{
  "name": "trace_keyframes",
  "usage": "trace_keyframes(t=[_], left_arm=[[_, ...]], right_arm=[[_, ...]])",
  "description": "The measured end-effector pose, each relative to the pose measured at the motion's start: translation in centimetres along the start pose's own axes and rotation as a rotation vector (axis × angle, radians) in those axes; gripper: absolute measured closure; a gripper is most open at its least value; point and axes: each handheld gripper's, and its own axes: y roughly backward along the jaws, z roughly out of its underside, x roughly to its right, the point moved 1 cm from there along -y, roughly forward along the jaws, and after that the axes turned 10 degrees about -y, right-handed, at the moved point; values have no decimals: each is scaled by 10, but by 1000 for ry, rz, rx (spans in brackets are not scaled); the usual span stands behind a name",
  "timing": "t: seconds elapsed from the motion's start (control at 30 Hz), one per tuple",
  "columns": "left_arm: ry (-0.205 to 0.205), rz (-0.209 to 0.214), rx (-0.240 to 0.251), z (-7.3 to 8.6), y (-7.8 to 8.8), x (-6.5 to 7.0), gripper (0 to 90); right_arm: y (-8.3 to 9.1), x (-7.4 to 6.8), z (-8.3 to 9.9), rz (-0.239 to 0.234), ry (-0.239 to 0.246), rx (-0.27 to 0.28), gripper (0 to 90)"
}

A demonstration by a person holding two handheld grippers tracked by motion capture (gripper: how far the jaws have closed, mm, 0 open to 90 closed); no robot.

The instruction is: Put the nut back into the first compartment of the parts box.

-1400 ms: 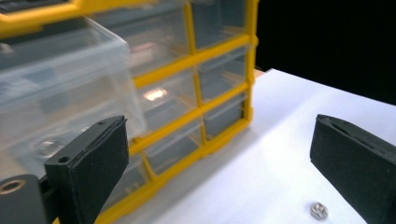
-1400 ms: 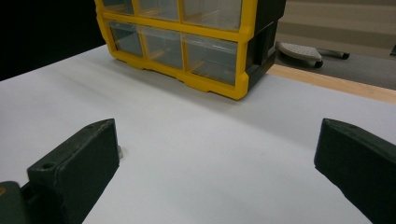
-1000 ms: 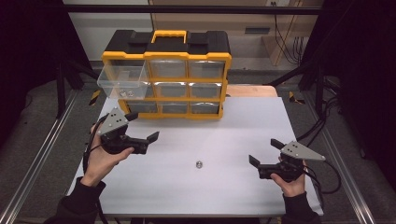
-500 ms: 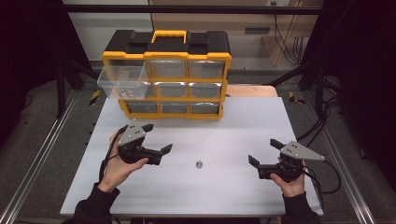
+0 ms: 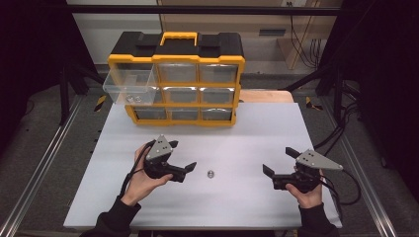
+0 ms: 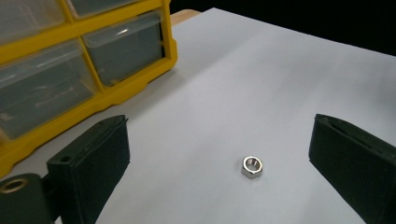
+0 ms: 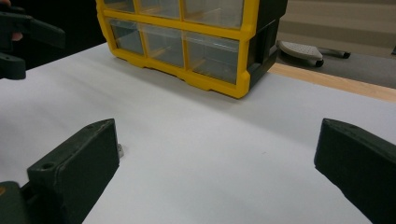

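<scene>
Small silver hex nut (image 6: 251, 166) lies flat on the white table (image 5: 247, 143), bore pointing up, no long axis.
I see my left gripper (image 5: 182, 160) released, jaws wide, nut between them untouched; right gripper (image 5: 279, 163) equally released, well apart. In its view a jaw hides most of the nut.

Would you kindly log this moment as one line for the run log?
left gripper: open, beside hex nut | right gripper: open, apart | organizer: top-left drawer pulled out
</scene>
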Motion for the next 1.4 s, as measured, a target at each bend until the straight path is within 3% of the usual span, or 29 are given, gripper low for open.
trace_keyframes(t=[0.27, 0.83, 1.13, 1.4], left_arm=[[-43, 30, -79, 5, -22, 12, 51], [-16, 63, -183, 19, -64, 28, 88], [-23, 90, -246, 27, -85, 37, 177], [-9, 92, -265, 31, -93, 39, 312]], right_arm=[[0, 0, 0, 1, -1, -1, 5], [-4, -2, 2, -2, 1, -10, 5], [-3, -2, 2, -1, -1, -10, 5], [-3, -2, 2, -1, -1, -9, 5]])
